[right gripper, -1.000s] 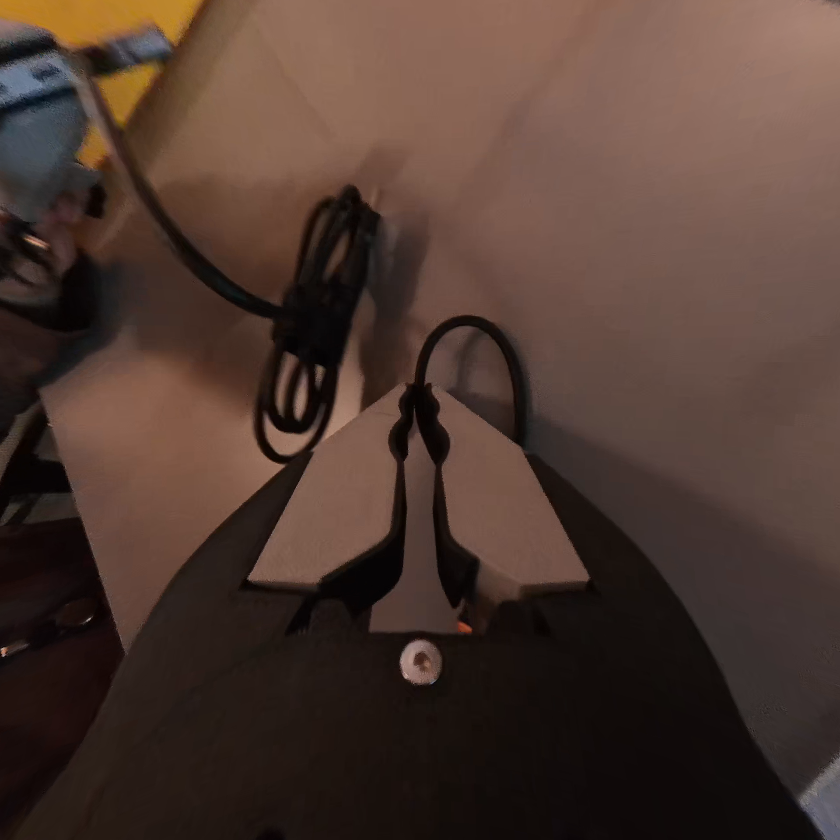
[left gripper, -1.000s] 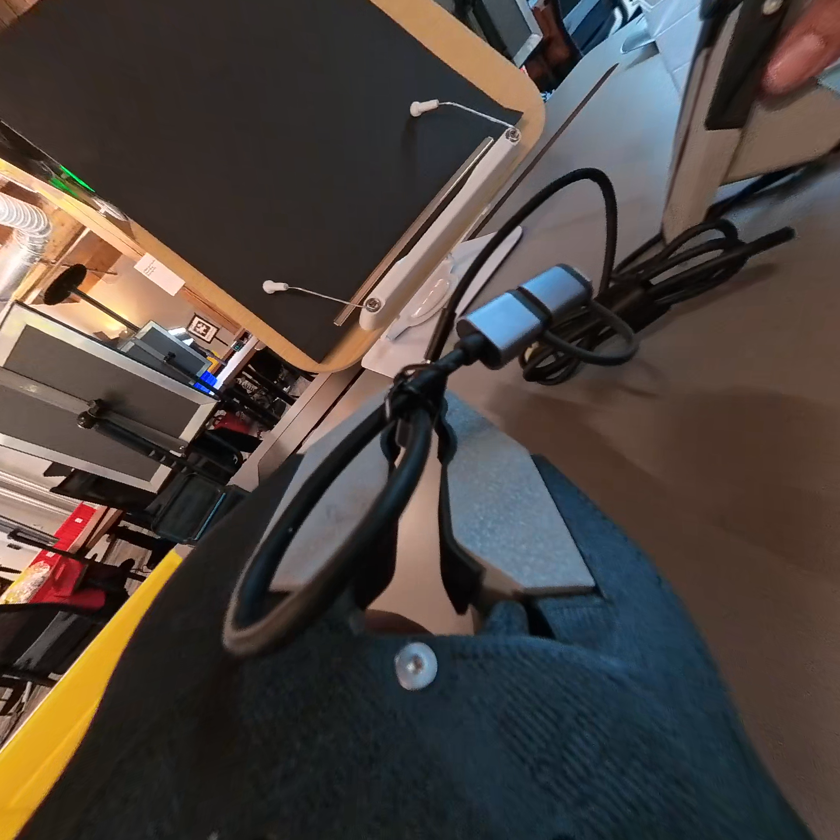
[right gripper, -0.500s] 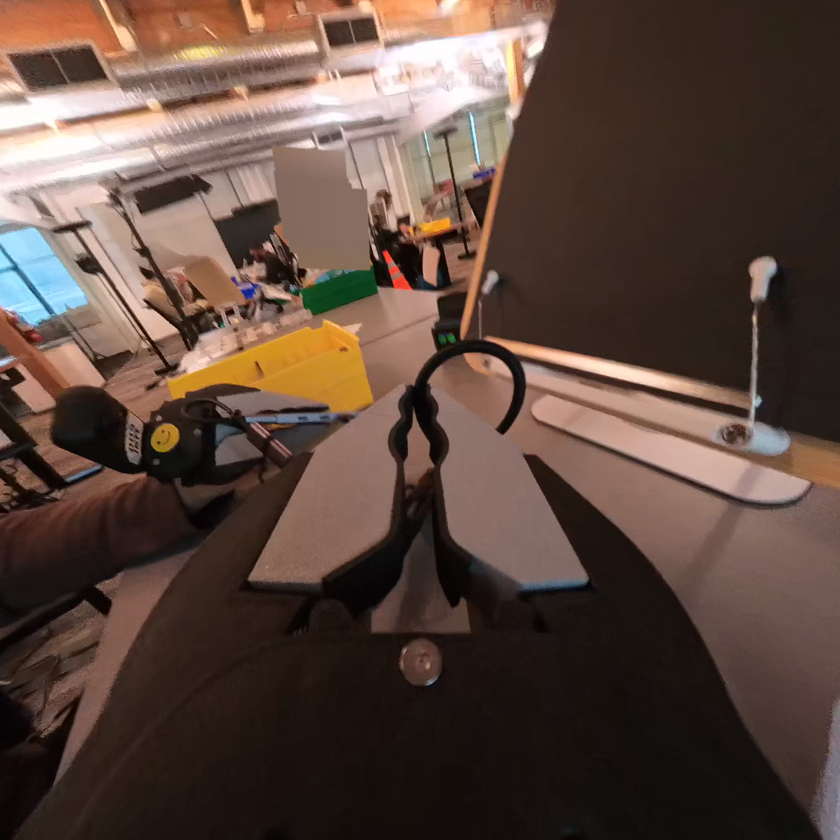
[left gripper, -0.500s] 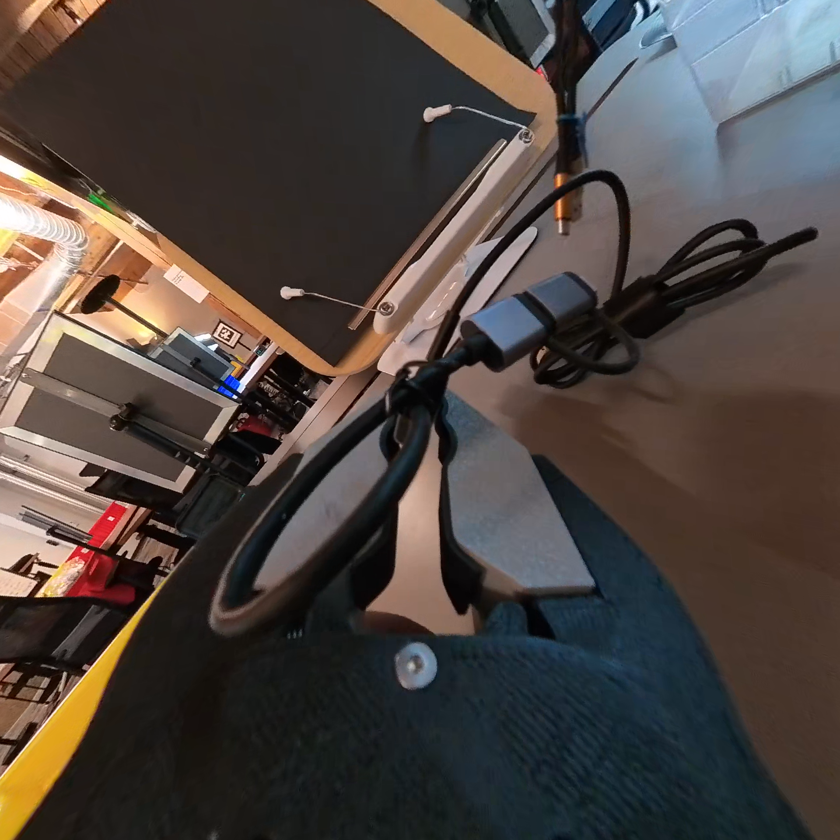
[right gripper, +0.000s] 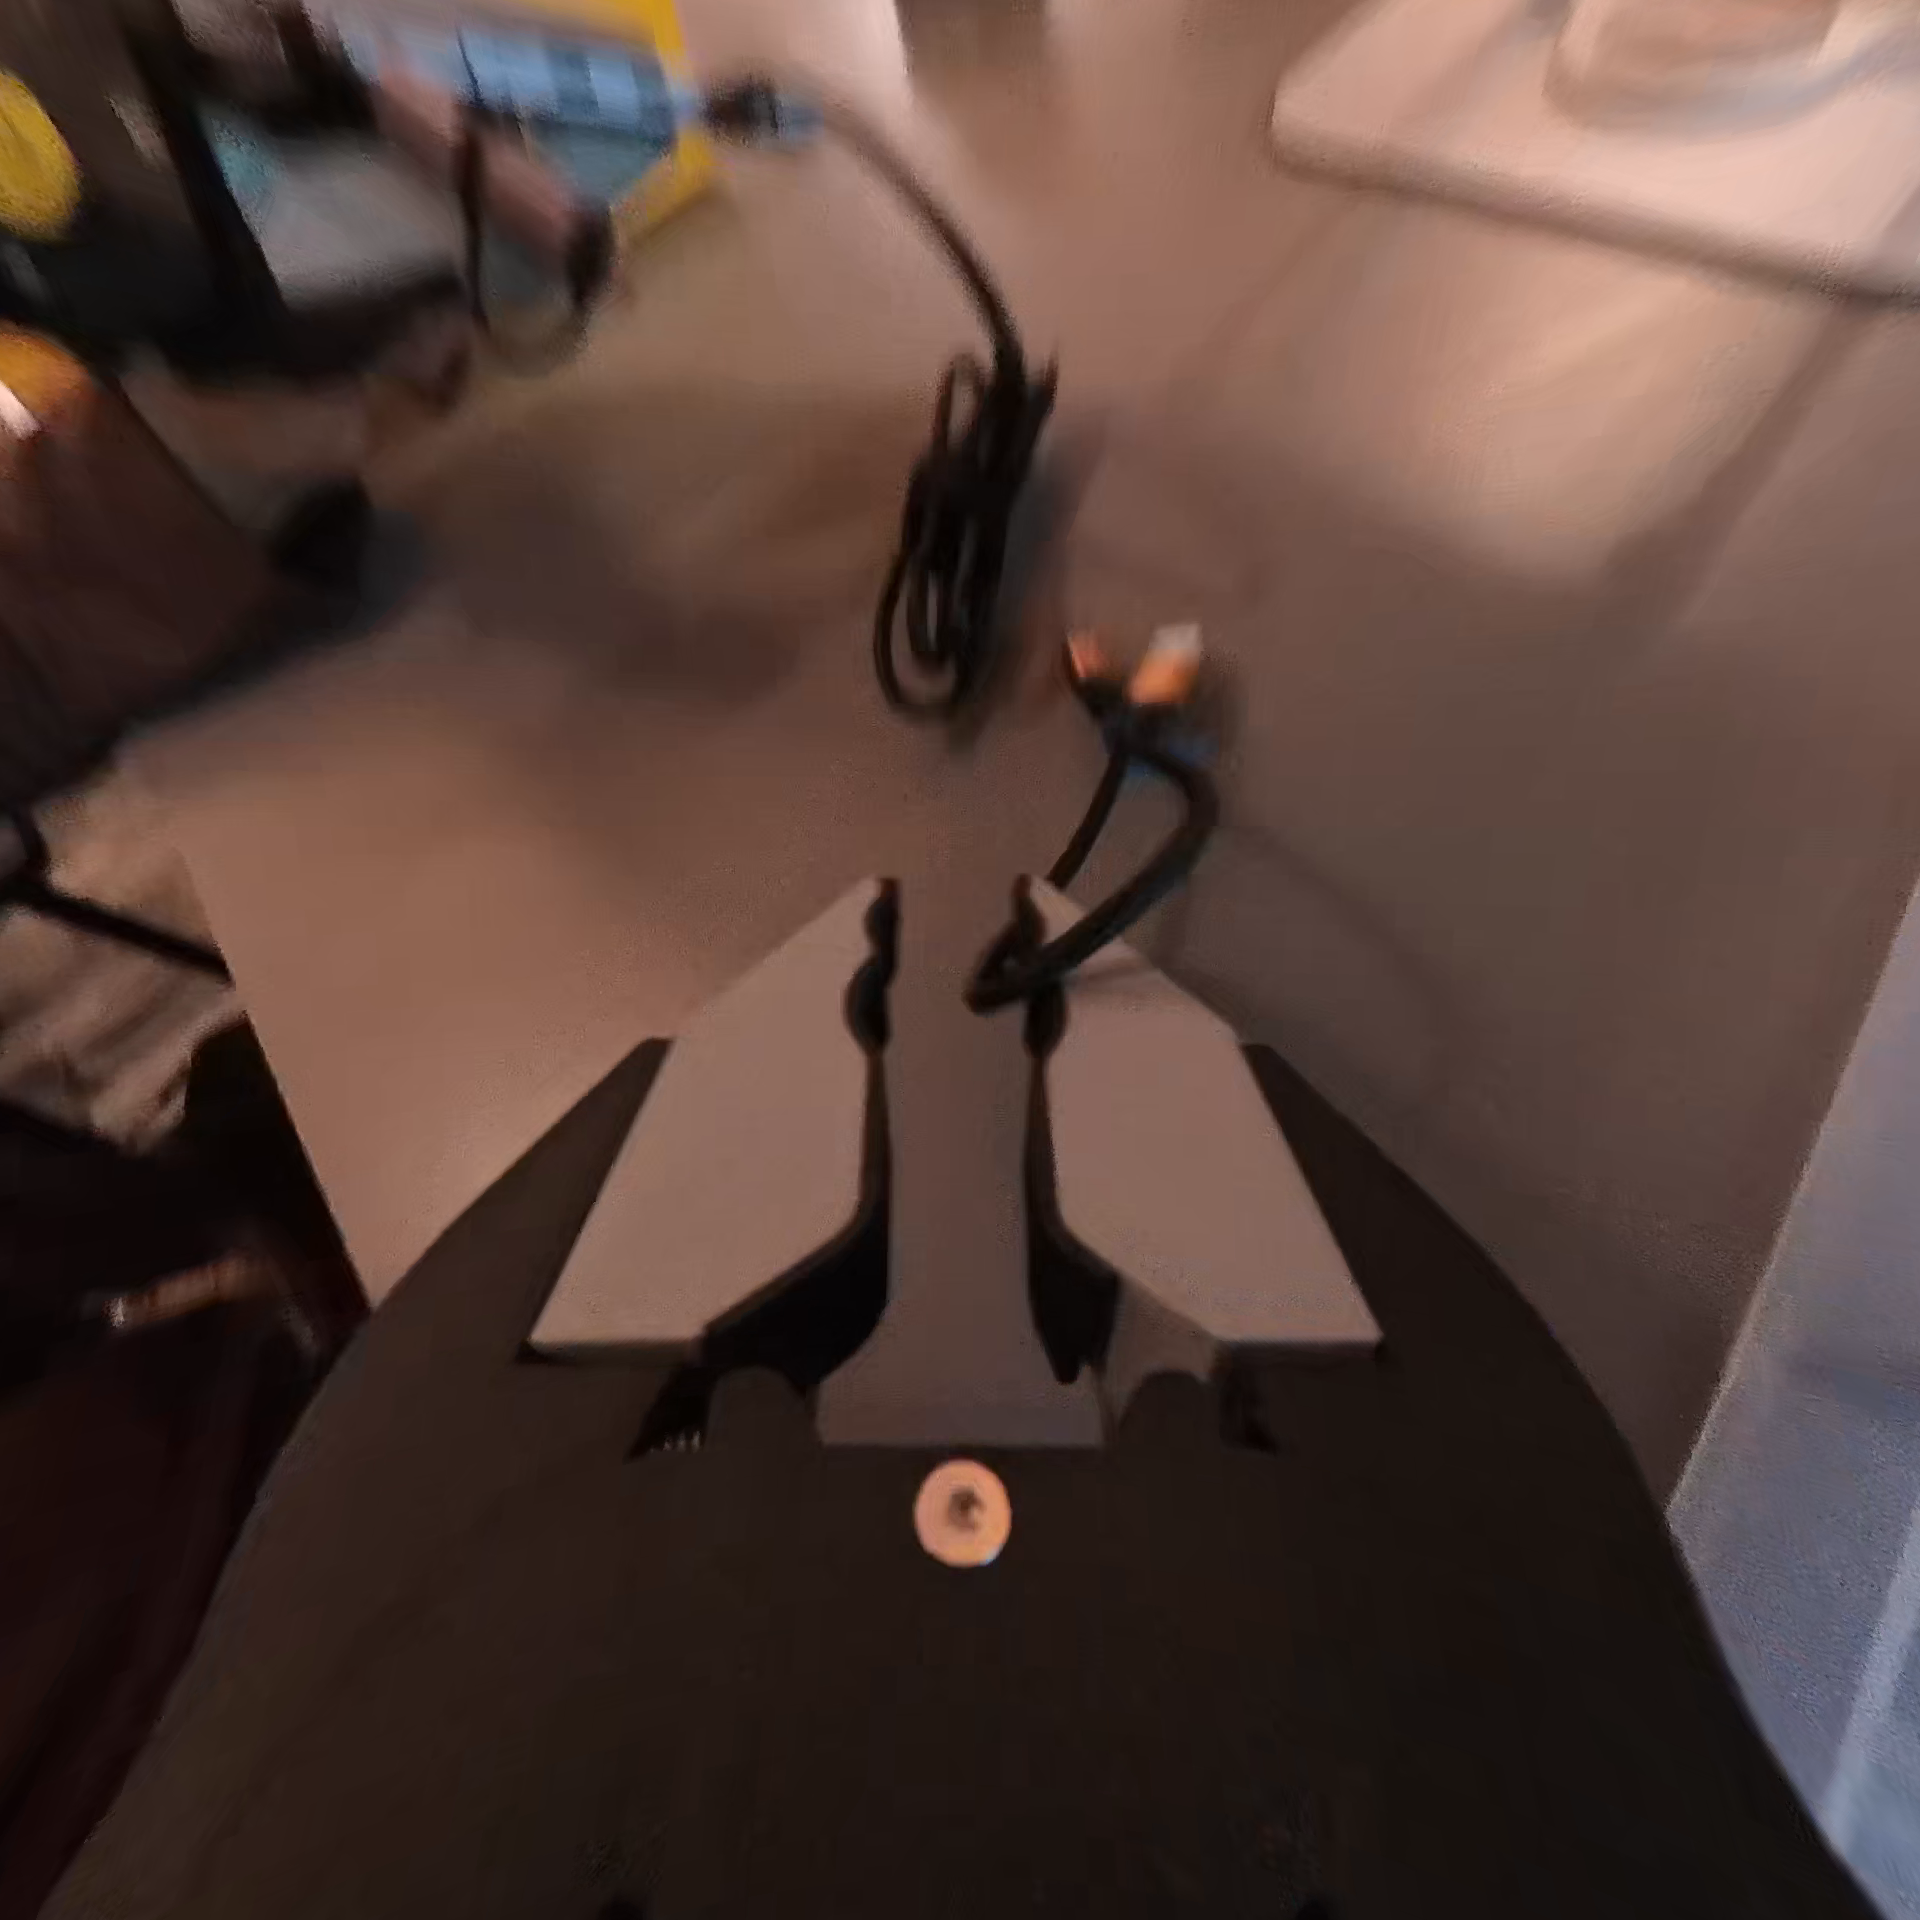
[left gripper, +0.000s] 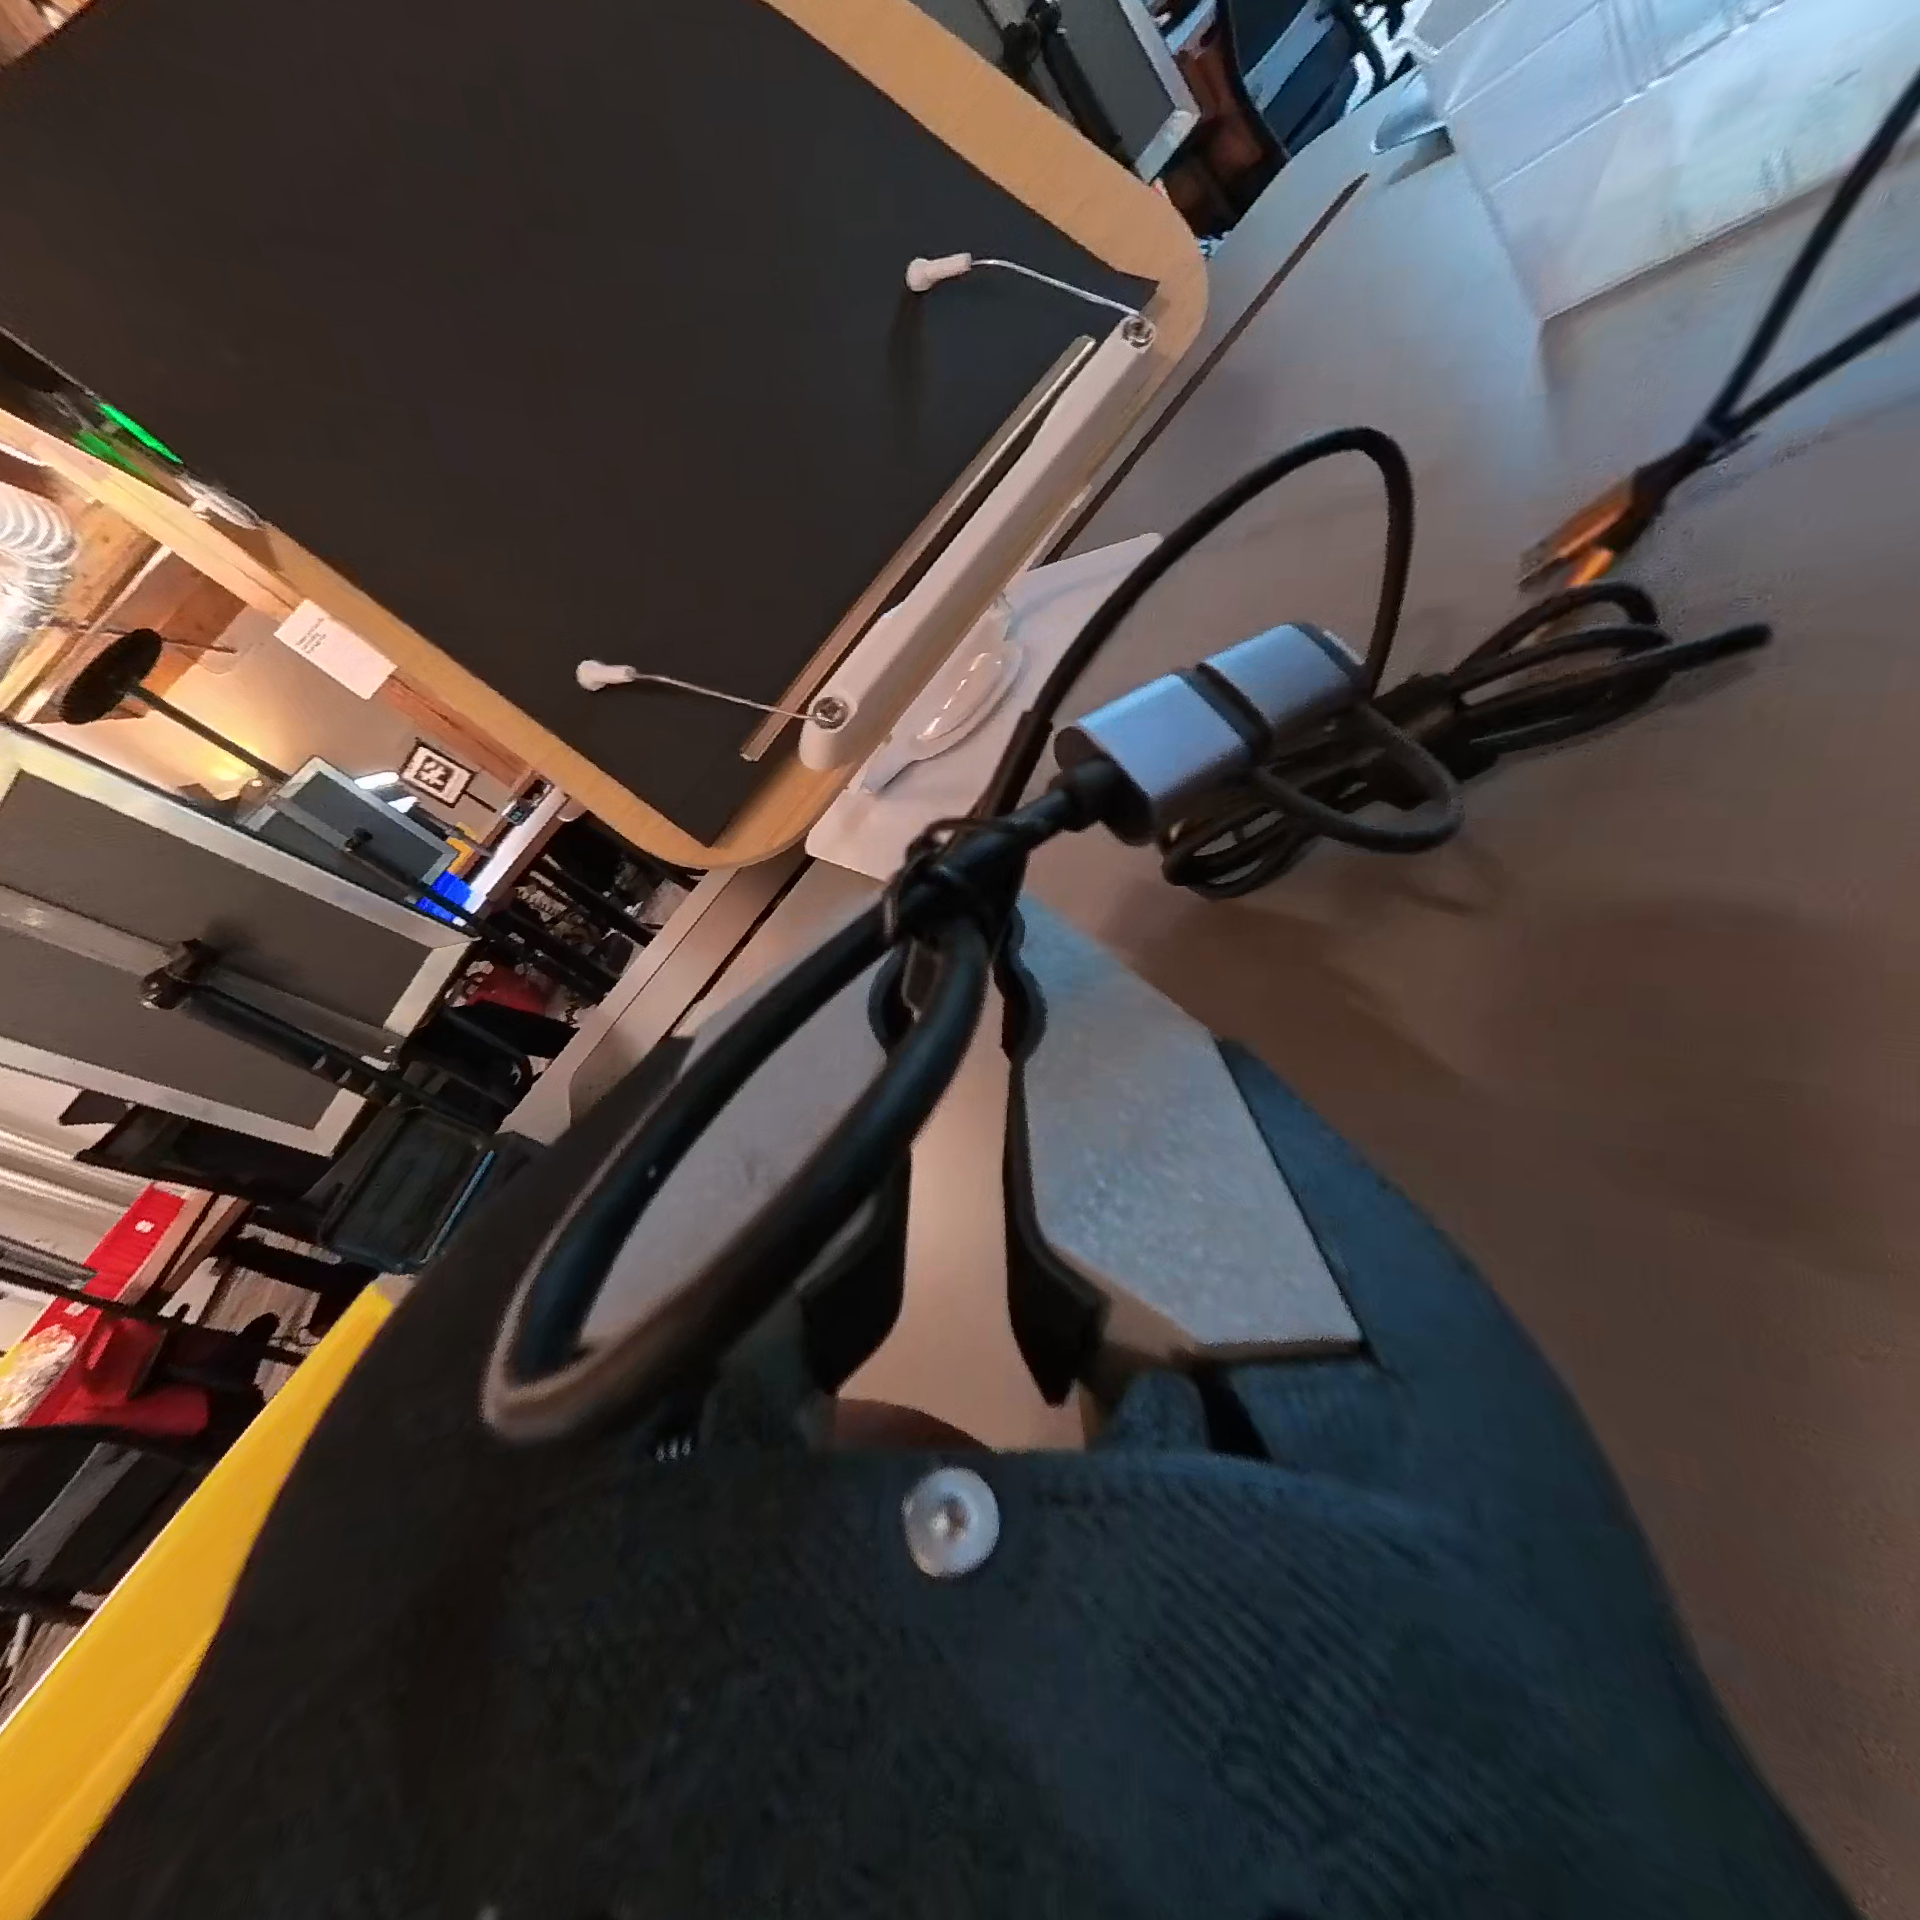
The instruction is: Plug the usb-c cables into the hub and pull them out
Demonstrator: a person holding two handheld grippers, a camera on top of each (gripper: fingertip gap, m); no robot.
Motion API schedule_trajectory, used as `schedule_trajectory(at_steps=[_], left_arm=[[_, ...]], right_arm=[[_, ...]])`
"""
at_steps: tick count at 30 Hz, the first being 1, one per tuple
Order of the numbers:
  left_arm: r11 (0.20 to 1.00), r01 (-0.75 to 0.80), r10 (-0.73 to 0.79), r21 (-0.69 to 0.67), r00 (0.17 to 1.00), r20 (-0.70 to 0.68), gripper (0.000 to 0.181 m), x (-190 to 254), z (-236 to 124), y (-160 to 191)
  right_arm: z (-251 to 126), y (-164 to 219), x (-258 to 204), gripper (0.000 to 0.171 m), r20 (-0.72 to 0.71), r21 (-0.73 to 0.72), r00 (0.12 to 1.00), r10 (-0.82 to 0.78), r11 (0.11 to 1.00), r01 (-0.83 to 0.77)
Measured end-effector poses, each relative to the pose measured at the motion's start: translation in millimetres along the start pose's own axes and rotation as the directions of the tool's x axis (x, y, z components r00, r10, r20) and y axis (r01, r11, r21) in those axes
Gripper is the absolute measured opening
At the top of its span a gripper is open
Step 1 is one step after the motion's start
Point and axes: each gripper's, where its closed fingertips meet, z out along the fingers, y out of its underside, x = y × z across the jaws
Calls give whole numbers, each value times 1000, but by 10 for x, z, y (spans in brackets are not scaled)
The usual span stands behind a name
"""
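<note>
My left gripper (left gripper: 951, 925) is shut on the black lead of the grey hub (left gripper: 1216, 727), which sticks out just past the fingertips, low over the table. The lead loops back over the left finger. A coiled bundle of black cable (left gripper: 1403, 748) lies behind the hub. A cable with an orange plug (left gripper: 1579, 530) hangs down at the right, its tip at the table. In the blurred right wrist view my right gripper (right gripper: 956, 899) is open. The orange-plug cable (right gripper: 1138, 665) lies on the table ahead, and its black loop rests against the right finger. The bundle (right gripper: 956, 540) lies beyond.
A black board with a wooden edge (left gripper: 623, 312) stands on a white base (left gripper: 966, 686) at the back of the brown table (left gripper: 1558, 1143). A yellow bin (left gripper: 156, 1558) sits at the left. The left gripper and a sleeve show blurred at the upper left (right gripper: 416, 208). The gap from one gripper's tips to the other's is roughly 20 cm. It is some 9 cm from my right tips to the bundle (right gripper: 956, 540).
My right gripper has swung down from facing the room to the table and has opened, letting go of the orange-plug cable. My left gripper still holds the hub's lead, almost unmoved.
</note>
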Motion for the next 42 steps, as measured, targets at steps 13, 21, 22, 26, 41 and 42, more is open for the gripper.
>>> schedule_trajectory(at_steps=[13, 21, 22, 26, 41, 42], left_arm=[[993, -2, 21, 116, 987, -159, 9, 261, -44, -100], [992, -39, 61, 120, 981, -184, 9, 347, -31, -90], [992, -48, 69, 120, 981, -183, 9, 356, -27, -93], [987, -67, 91, 145, 982, -163, 9, 350, -51, -154], [960, -46, 125, 275, 952, -279, 6, 605, -222, -385], [963, -44, 119, 265, 954, -274, 6, 580, -207, -363]], right_arm=[[-403, 317, -152, 41, -167, -251, 985, 47, 964, -88], [-708, 725, 57, 40, -352, -515, 932, -88, 850, -115], [-781, 748, 80, 46, -373, -528, 924, -90, 839, -131], [-930, 697, 191, 44, -442, -521, 887, -134, 843, -132], [638, -617, -747, 28, -19, -264, 856, -516, 829, 494], [703, -648, -730, 29, -13, -257, 838, -545, 812, 525]])
